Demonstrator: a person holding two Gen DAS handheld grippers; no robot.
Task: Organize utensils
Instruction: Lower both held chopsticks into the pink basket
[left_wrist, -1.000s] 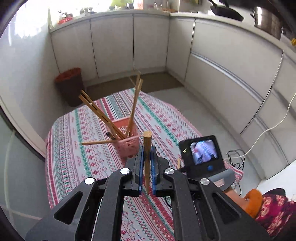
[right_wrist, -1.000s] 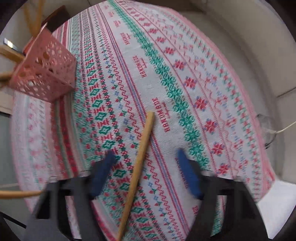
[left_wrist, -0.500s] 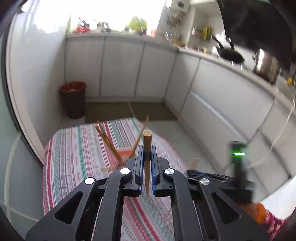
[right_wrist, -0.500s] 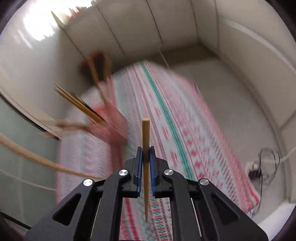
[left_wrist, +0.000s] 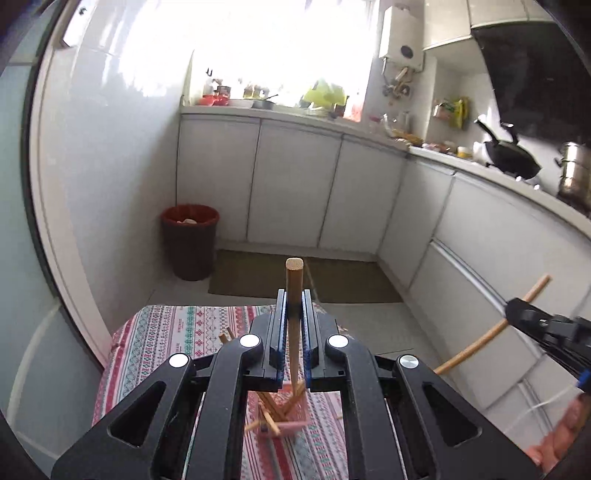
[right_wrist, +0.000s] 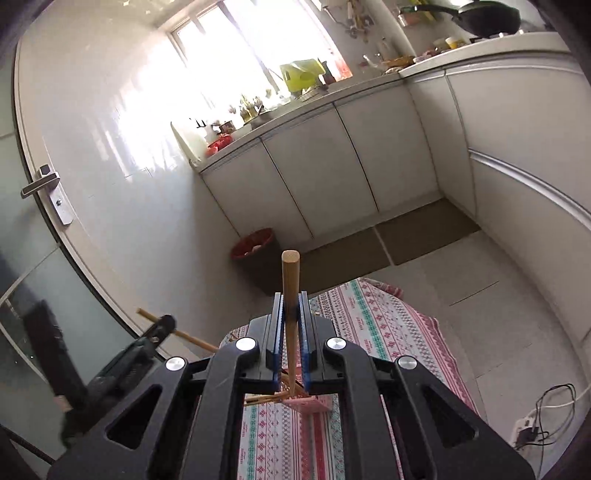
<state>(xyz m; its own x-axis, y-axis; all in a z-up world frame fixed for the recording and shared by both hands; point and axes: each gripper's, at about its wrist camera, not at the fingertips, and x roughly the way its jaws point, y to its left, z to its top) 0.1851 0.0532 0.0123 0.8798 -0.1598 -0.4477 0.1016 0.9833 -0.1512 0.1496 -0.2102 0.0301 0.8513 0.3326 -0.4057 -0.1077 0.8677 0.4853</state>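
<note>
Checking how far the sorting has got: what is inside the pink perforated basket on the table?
Several wooden chopsticks lean crossed inside the pink perforated basket. The left hand-held gripper covers most of the basket, so their count and anything else inside cannot be seen.

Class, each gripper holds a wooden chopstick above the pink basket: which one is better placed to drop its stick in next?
Probably left: left gripper, shut on its wooden chopstick, has the pink perforated basket nearly beneath.

Home kitchen | white base cabinets (left_wrist: 295, 184) under cluttered counter (right_wrist: 317, 92) | wok (left_wrist: 511, 157) and steel pot (left_wrist: 574, 177) on stove | bin (left_wrist: 190, 240) | sunlit window (right_wrist: 236, 48)
</note>
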